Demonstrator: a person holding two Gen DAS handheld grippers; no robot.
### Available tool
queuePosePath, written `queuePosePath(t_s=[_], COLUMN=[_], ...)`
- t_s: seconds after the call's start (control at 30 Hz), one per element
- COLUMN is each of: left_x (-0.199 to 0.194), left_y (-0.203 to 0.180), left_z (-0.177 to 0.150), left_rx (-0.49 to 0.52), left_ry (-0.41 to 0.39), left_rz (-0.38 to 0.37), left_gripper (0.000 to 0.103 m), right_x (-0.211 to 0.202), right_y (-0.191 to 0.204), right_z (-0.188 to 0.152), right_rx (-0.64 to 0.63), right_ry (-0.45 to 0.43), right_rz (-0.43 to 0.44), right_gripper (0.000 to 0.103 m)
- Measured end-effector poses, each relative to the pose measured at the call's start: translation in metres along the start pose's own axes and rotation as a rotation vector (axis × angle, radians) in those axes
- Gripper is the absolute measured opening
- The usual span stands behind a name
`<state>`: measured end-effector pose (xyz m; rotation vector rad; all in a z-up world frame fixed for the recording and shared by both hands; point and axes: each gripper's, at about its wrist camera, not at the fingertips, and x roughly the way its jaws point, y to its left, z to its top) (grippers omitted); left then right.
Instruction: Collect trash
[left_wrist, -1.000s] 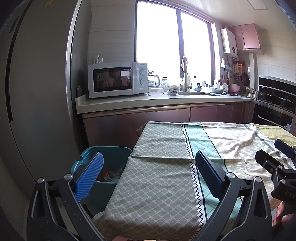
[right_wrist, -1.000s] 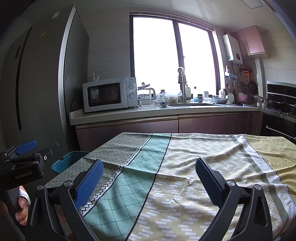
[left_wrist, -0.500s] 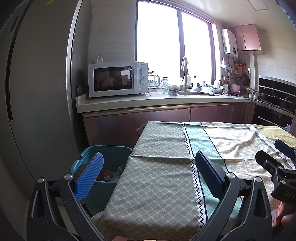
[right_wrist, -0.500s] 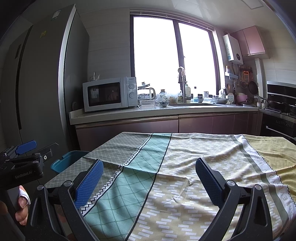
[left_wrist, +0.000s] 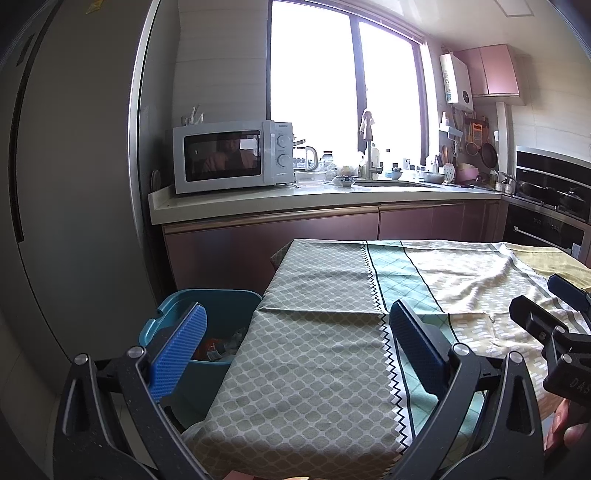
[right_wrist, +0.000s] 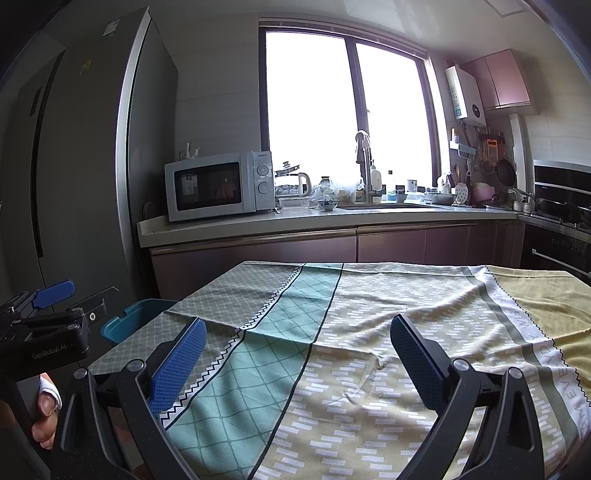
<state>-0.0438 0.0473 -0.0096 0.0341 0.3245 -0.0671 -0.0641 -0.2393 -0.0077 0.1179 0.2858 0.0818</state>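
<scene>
Left wrist view: left gripper (left_wrist: 295, 336), jaws spread and empty, hangs over the near edge of the cloth-covered surface (left_wrist: 332, 332). Teal bin (left_wrist: 221, 306), holding trash (left_wrist: 218, 345), stands on the floor just beside the surface's left edge, nearest this gripper. Right gripper (right_wrist: 297, 354), jaws likewise spread, faces bare cloth; no loose trash shows.

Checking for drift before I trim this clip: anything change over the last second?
Nothing visibly changed. Left gripper and right gripper stay open and empty over the tablecloth; the blue bin with trash inside sits where it was beside the table.
</scene>
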Motion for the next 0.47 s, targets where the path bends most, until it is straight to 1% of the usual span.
queuePosePath(t_s=[0.1, 0.2, 0.3, 0.4, 0.47], left_x=[0.005, 0.012, 0.028, 0.051, 0.074], left_y=[0.000, -0.004, -0.007, -0.007, -0.007], left_z=[0.001, 0.002, 0.004, 0.011, 0.018], left_rx=[-0.004, 0.019, 0.020, 0.004, -0.016], left_ry=[0.012, 0.031, 0.099, 0.165, 0.219], left_rz=[-0.019, -0.020, -0.049, -0.066, -0.077], left_gripper=[0.098, 0.098, 0.098, 0.098, 0.098], right_x=[0.002, 0.003, 0.007, 0.017, 0.027], right_y=[-0.002, -0.006, -0.020, -0.048, -0.077], right_z=[0.000, 0.001, 0.005, 0.011, 0.015], right_rx=[0.003, 0.003, 0.011, 0.023, 0.034], right_ry=[0.004, 0.013, 0.031, 0.075, 0.126], right_rz=[0.002, 0.007, 0.000, -0.055, -0.116], right_gripper=[0.096, 0.096, 0.096, 0.096, 0.097])
